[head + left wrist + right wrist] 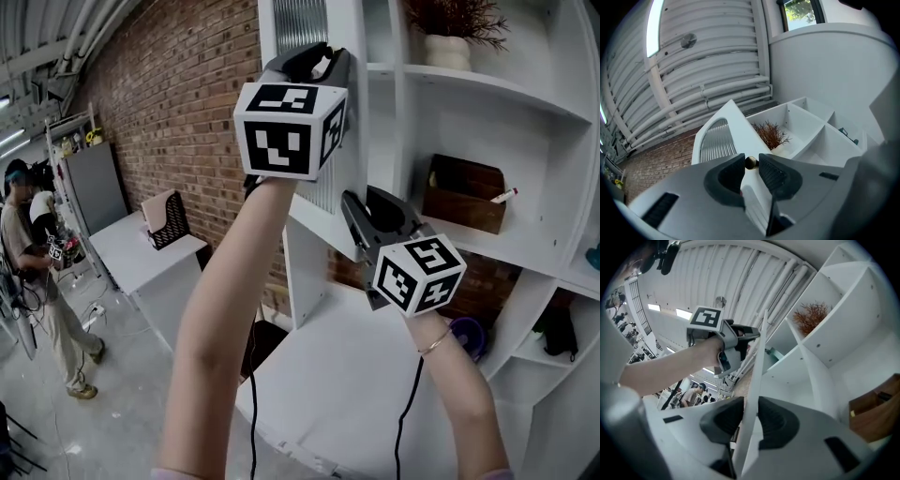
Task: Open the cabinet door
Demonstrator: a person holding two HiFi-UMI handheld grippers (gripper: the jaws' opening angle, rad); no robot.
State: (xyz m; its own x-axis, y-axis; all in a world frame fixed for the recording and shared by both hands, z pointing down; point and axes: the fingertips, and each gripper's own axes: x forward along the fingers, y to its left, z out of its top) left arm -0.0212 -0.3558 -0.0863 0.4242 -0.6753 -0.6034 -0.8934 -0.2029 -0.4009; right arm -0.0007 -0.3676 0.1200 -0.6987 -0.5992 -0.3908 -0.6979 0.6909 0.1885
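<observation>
White cabinet door (742, 125) with a ribbed panel (717, 140) stands swung open

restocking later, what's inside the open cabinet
A potted dried plant stands on the top shelf, a brown wooden box on the shelf below. The door and the right gripper cover part of the inside.
</observation>
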